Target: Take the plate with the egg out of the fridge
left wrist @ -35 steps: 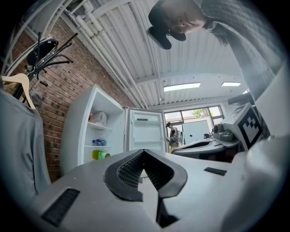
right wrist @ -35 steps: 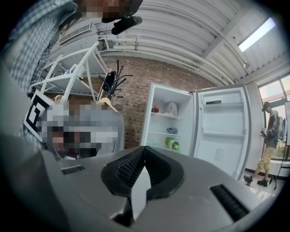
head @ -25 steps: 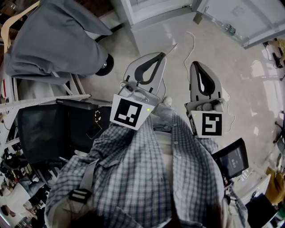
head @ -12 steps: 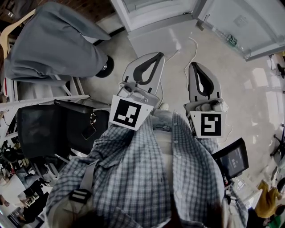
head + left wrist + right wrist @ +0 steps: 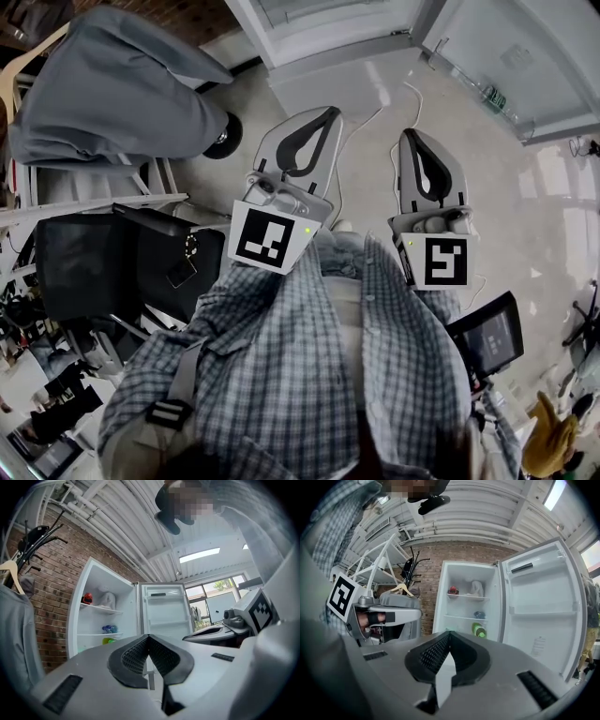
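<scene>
1. the left gripper (image 5: 148,637) and right gripper (image 5: 450,634) have jaws clenched on nothing; we should open them before reaching.
2. the fridge (image 5: 460,606) stands open ahead; we cannot make out the plate with the egg on its shelves; we should step closer, keeping level.

Fridge (image 5: 465,603) left of its door (image 5: 543,606)

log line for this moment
fridge: open | left tongs: shut, empty | right tongs: shut, empty | plate: not made out

fridge (image 5: 461,609) shelf items (image 5: 478,630): too small to identify | head view: fridge cropped at top
</scene>
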